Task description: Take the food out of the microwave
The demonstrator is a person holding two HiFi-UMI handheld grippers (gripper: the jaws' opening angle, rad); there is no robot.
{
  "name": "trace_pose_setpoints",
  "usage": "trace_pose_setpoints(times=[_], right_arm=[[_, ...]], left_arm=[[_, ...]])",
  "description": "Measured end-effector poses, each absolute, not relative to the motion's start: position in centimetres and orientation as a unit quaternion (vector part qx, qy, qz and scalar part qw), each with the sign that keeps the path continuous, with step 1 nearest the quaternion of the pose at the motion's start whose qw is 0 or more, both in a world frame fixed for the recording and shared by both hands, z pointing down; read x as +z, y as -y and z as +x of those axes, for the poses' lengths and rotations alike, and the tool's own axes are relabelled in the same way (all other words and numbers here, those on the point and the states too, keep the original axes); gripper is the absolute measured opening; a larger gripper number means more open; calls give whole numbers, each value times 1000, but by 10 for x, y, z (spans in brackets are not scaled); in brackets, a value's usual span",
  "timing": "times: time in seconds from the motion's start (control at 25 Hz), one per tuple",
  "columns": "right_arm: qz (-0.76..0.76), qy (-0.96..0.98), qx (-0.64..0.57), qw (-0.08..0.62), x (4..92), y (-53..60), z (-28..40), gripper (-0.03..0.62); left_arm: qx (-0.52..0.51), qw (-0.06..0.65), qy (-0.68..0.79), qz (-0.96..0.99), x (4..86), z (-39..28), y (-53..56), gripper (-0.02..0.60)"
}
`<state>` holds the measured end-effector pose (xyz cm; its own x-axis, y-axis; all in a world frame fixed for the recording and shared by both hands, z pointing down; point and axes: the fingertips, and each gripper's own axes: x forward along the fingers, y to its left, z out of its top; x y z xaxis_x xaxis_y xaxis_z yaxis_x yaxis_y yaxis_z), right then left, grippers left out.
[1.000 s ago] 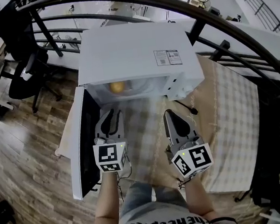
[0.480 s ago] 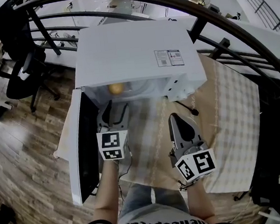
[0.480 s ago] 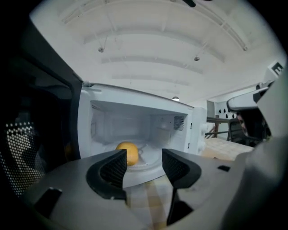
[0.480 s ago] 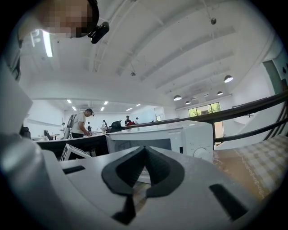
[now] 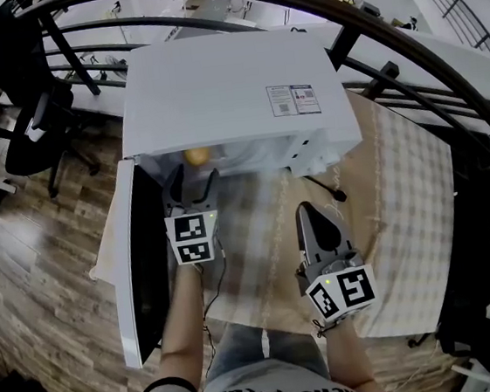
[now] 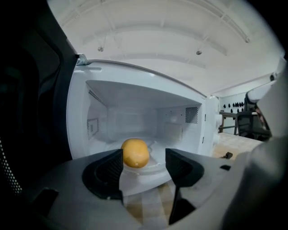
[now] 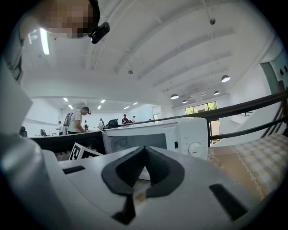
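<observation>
L hand-held gripper (image 5: 193,184): jaws spread and opening, nothing btwn the pads; tips at the mouth of the cavity.
orange (image 6: 135,152): inside the microwave (image 5: 228,87), straight ahead of L hand-held gripper and past its tips; seen thru the gap, nearer the left jaw; untouched.
turntable plate (image 6: 155,162): glass, under the orange, ahead of L tips.
door (image 5: 137,264): swung wide open, just left of L hand-held gripper, running back alongside the forearm.
R hand-held gripper (image 5: 316,219): jaws pressed together, empty; hangs back from the microwave front, to the right of L and apart from it.
dial (image 7: 195,148): on the microwave's front panel, ahead and to the right of R's tips.
tabletop (image 5: 410,216): carries the microwave; checked cloth (image 5: 258,233) on it lies below both hand-held grippers.
</observation>
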<state>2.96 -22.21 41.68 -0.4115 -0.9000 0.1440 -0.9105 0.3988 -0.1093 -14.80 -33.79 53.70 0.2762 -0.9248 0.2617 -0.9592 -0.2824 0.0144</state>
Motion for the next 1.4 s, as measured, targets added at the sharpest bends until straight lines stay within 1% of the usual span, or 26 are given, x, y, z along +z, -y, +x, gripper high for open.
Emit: trace_pose_setpoints(times=[0.44,0.72,1.08,1.2,1.4], right_arm=[[550,829,93,29,429,228,33,5],[556,825,94,37,433,222,40,5],[560,822,94,44,437,215,45,5],[560,822,94,46,437,214,46,5],[559,823,96,48,438,213,45,5]], left_arm=[[121,71,593,793,553,-150,364,288],[116,70,602,787,560,-153,376,301],[116,91,616,774,569,-159,385,298],[118,99,612,776,571,-158,383,275],[111,88,616,775,568,-158,381,268]])
